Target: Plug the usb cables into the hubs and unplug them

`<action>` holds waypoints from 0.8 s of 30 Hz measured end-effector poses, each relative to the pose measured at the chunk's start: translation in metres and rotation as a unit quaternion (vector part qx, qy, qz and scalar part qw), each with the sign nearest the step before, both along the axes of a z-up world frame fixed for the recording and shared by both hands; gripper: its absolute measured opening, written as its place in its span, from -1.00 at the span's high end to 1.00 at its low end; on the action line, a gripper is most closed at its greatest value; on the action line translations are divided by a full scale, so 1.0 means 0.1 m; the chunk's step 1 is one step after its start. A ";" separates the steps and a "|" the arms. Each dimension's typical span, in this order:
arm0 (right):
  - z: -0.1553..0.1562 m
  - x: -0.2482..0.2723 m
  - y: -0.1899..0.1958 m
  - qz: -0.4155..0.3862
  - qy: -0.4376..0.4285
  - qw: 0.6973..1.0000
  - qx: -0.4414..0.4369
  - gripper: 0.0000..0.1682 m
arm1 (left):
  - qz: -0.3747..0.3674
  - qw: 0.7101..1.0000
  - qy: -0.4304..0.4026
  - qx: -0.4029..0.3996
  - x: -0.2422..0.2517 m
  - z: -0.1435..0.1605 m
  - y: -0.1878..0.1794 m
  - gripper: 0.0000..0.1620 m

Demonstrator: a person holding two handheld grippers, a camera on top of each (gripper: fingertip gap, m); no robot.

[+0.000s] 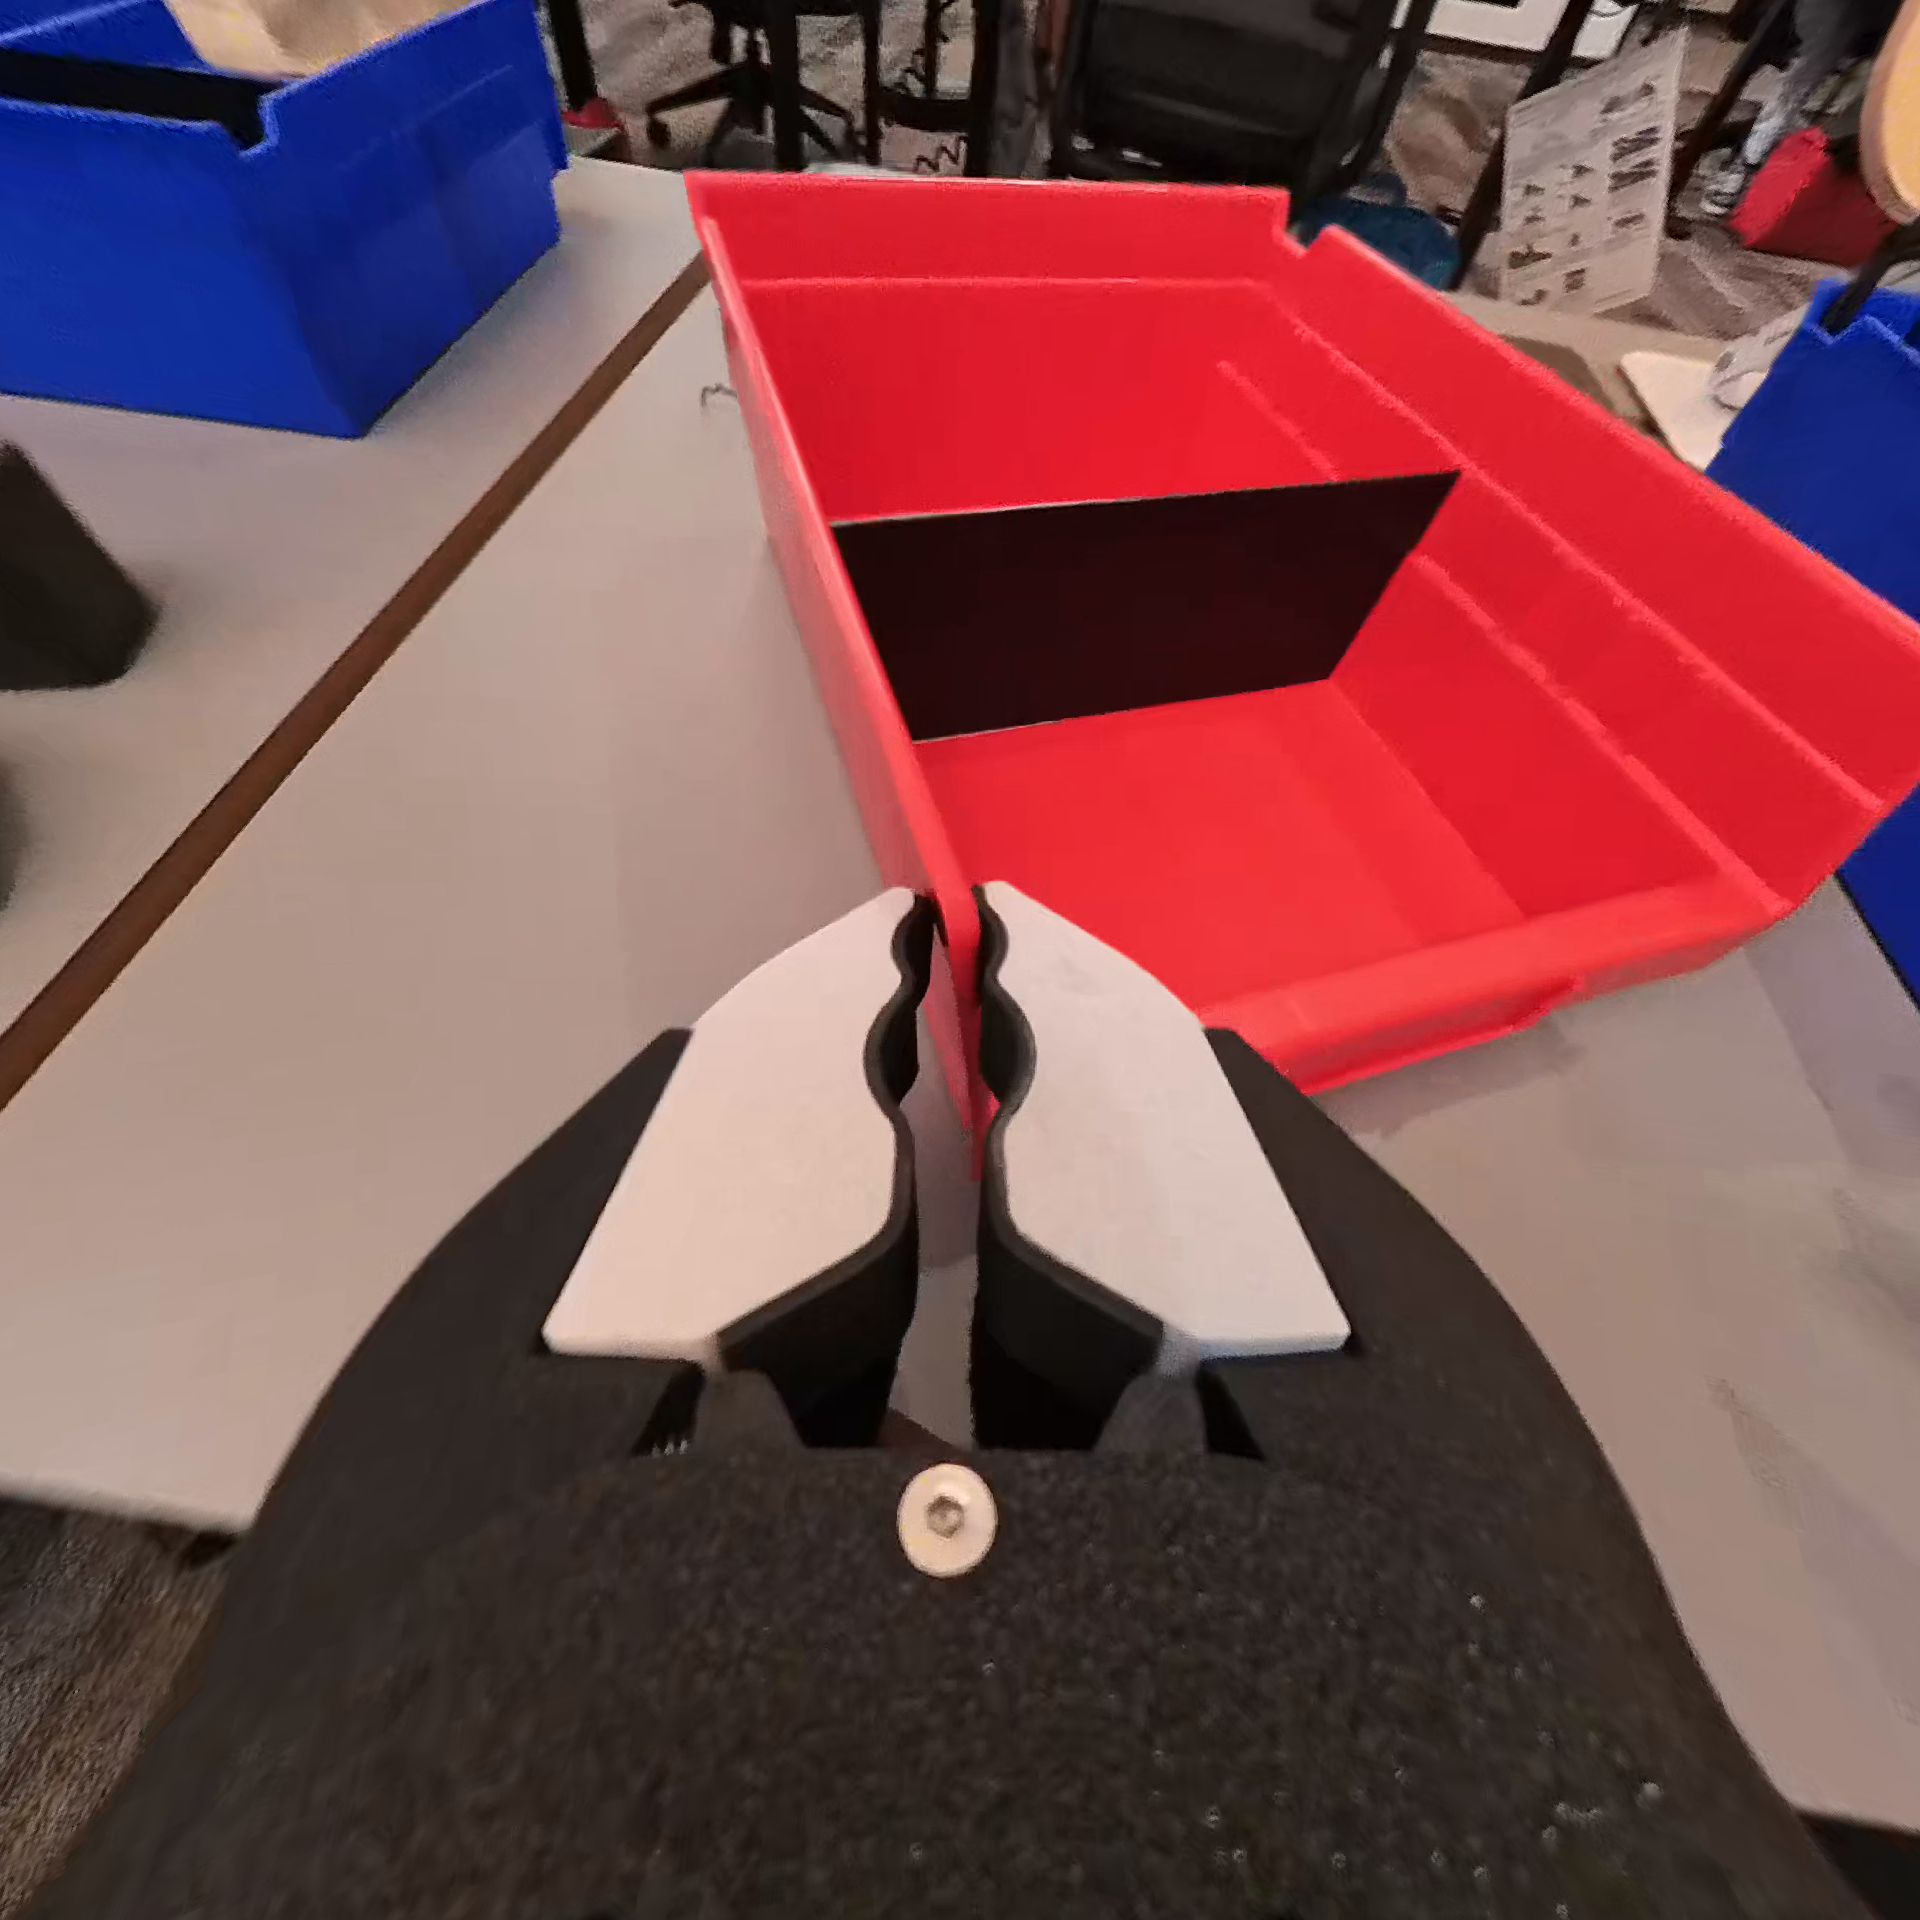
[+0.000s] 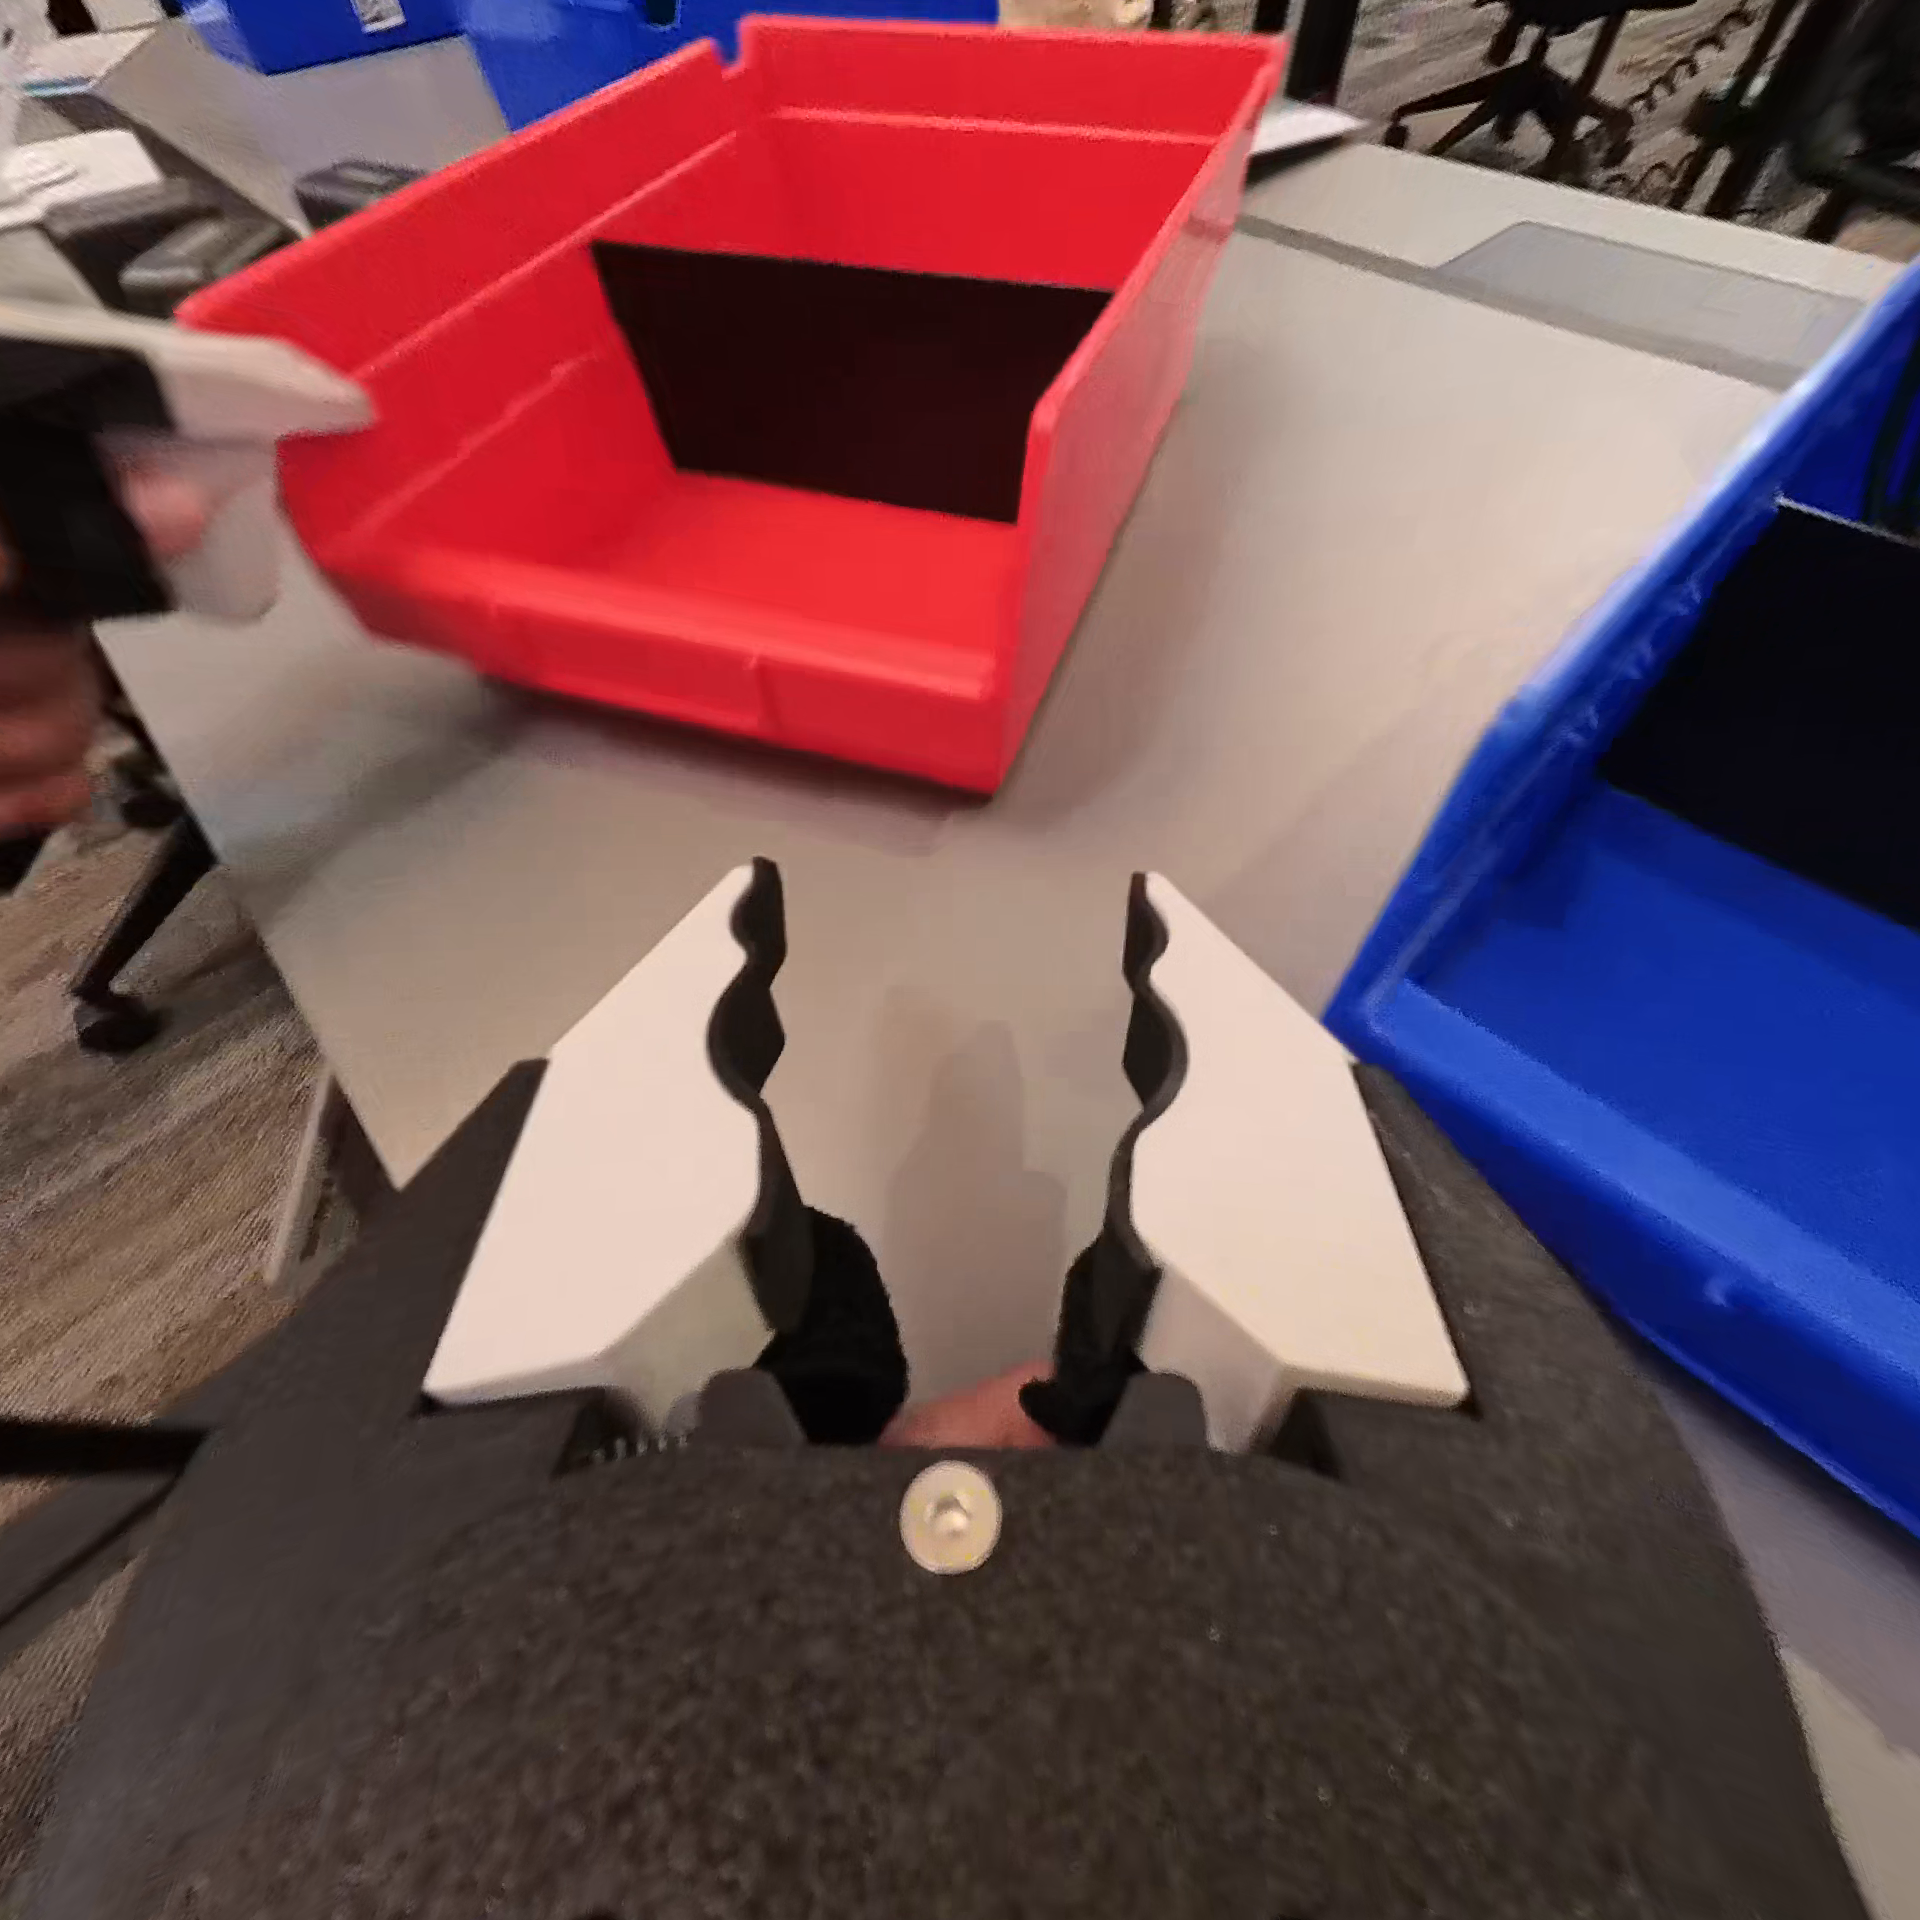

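The left tool pinches the red bin by its near corner wall (thin plastic), so it could twist loose on the bench, while the right tool hangs agape.

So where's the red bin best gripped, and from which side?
By the thin upright side wall near its front corner, from the open front end, as the left gripper does now. The red bin has narrow rims; the black divider sits farther back.

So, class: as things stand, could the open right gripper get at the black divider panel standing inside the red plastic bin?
Probably yes: the right gripper is open, bare grey table lies between, and the red plastic bin is open-topped, leaving the black divider panel exposed.
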State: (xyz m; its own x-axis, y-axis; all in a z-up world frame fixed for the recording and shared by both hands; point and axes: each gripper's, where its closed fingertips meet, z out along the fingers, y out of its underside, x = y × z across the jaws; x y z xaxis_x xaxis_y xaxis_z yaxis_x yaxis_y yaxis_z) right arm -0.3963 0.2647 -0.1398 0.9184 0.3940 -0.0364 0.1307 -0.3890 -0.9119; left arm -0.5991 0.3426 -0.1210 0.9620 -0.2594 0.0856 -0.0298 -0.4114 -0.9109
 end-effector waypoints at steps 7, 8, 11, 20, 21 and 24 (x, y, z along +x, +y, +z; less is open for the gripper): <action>0.00 -0.16 0.17 -0.050 -0.027 0.998 0.008 0.64 | 0.029 1.000 0.010 -0.004 -0.09 0.00 -0.67 0.92; 0.01 -0.19 0.15 -0.045 -0.023 0.999 0.007 0.78 | 0.029 1.000 0.008 -0.006 -0.09 0.00 -0.75 0.92; 0.08 -0.22 0.05 -0.038 -0.044 0.998 0.032 0.94 | 0.032 0.999 -0.006 -0.007 -0.07 0.00 -0.94 0.92; 0.84 0.09 -0.30 -0.045 -0.045 0.984 0.165 0.97 | 0.060 0.994 0.012 0.092 0.22 0.64 -1.42 0.93; 0.91 0.17 -0.32 -0.049 -0.031 0.985 0.161 0.97 | 0.062 0.993 0.013 0.099 0.29 0.71 -1.45 0.94; 1.23 0.43 -0.37 -0.058 -0.016 0.981 0.187 0.98 | 0.066 0.988 0.016 0.139 0.55 1.01 -1.53 0.94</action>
